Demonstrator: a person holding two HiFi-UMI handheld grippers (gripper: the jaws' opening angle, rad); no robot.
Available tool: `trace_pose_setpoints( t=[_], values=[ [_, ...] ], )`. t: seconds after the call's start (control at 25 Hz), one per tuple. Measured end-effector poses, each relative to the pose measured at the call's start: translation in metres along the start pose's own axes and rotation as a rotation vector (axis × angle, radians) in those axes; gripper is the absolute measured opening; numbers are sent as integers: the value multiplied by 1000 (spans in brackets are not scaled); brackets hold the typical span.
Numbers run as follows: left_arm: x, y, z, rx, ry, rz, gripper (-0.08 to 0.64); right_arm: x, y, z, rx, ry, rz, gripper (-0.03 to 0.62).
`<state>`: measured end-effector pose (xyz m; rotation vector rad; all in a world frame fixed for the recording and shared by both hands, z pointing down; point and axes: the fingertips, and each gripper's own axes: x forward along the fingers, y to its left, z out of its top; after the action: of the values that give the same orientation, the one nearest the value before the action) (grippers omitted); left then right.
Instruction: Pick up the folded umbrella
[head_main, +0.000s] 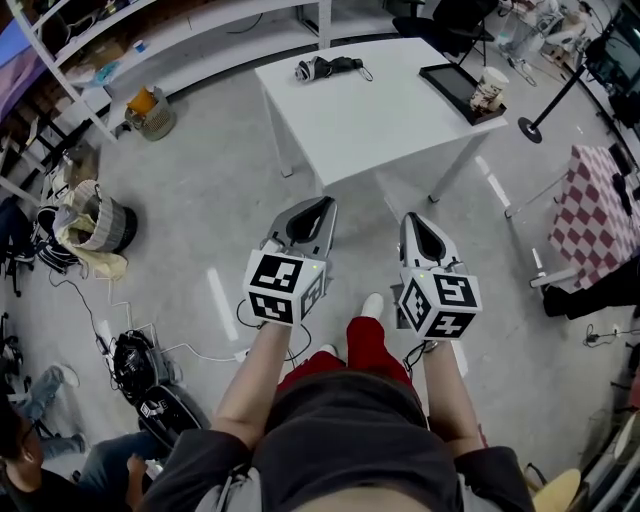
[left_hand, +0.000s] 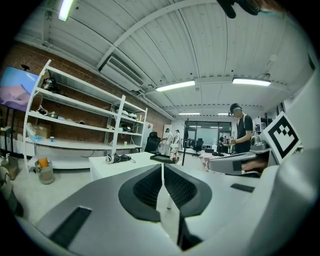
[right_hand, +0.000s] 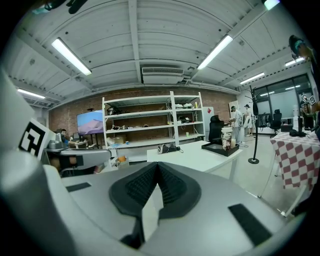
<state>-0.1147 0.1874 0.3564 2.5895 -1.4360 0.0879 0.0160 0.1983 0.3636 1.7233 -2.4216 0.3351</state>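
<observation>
**Folded umbrella** (head_main: 328, 68): dark, lying flat near the far edge of the white tabletop (head_main: 370, 135), upper centre of the head view. Nothing touches it, and it is well apart from both tools. In the left gripper view the umbrella (left_hand: 118, 158) sits small, left of centre.

**Left tool** (head_main: 324, 204): lower centre of the head view, over the grey floor (head_main: 200, 170), short of the tabletop and pointing toward it. Jaws narrow, pressed together, nothing between them.

**Right tool** (head_main: 411, 218): near the left tool, to its right, on the same heading. Jaws likewise closed on each other, empty.

**Black tray** (head_main: 450, 85): right end of the tabletop, carrying a paper cup (head_main: 489, 88).

**Basket** (head_main: 105, 228): on the floor, left of frame.

**Checked cloth** (head_main: 600, 215): red and white, right edge.
</observation>
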Motion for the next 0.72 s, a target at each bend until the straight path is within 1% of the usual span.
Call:
trace_pose_setpoints(
  t=[0.36,0.56,0.72],
  values=[
    [58,9,-6,1,40,21,25,44,-43,2,23,20,9,18],
    [101,15,-11,-2,67,29,25,78,-73,0,32,47,21,18],
    [137,21,-13,-9,85,46,25,108,-96,6,30,59,43,18]
  ],
)
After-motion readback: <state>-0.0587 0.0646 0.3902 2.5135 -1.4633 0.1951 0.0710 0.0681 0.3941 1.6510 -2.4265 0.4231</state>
